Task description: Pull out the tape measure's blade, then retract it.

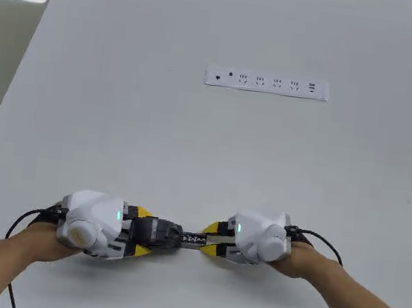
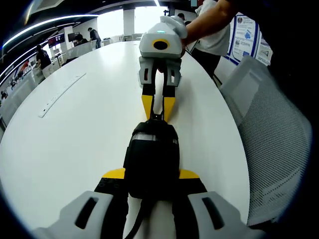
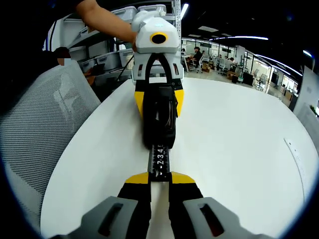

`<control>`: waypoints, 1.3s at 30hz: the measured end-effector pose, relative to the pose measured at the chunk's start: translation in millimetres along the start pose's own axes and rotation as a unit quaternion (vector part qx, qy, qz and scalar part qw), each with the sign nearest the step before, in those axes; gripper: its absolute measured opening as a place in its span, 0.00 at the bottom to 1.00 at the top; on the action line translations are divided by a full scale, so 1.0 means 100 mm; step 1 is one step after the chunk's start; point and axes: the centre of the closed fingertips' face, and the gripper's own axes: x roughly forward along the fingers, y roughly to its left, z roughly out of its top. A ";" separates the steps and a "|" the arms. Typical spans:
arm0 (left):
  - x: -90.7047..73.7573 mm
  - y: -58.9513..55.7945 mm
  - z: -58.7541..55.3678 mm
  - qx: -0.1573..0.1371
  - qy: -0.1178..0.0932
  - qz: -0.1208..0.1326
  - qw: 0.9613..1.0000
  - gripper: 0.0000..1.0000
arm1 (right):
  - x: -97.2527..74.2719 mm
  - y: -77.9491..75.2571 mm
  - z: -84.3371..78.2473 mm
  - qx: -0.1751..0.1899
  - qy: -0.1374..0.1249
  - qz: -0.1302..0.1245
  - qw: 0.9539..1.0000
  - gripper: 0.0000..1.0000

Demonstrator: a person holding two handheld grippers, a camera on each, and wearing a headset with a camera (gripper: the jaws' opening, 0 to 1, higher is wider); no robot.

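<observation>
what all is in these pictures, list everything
table: one, white, under everything
power strip: one, white, far part of the table, right of centre
tape measure: one, black case, near edge of the table
blade: one, dark with white numbers, a short length out of the case
mesh chair: one, pale grey, beside the table
background people: a few, small, far across the room
cables: two, black, trailing back from the grippers
left gripper: one, white, yellow-tipped fingers shut on the tape measure
right gripper: one, white, yellow-tipped fingers shut on the blade
hands: two, one on each gripper
</observation>
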 end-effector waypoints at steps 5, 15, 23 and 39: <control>0.00 0.00 0.00 -0.001 0.002 -0.001 1.000 0.30 | -0.04 -0.01 -0.04 0.005 0.000 -0.001 1.000 0.10; 0.01 0.00 0.00 0.000 0.005 -0.001 1.000 0.30 | -0.10 0.00 -0.10 0.007 0.002 -0.001 1.000 0.10; 0.01 0.00 0.00 0.001 0.006 0.000 1.000 0.30 | -0.16 0.00 -0.15 0.010 0.003 -0.003 1.000 0.10; 0.01 0.00 0.00 0.001 0.009 -0.001 1.000 0.30 | -0.27 0.01 -0.23 0.017 0.006 -0.007 1.000 0.10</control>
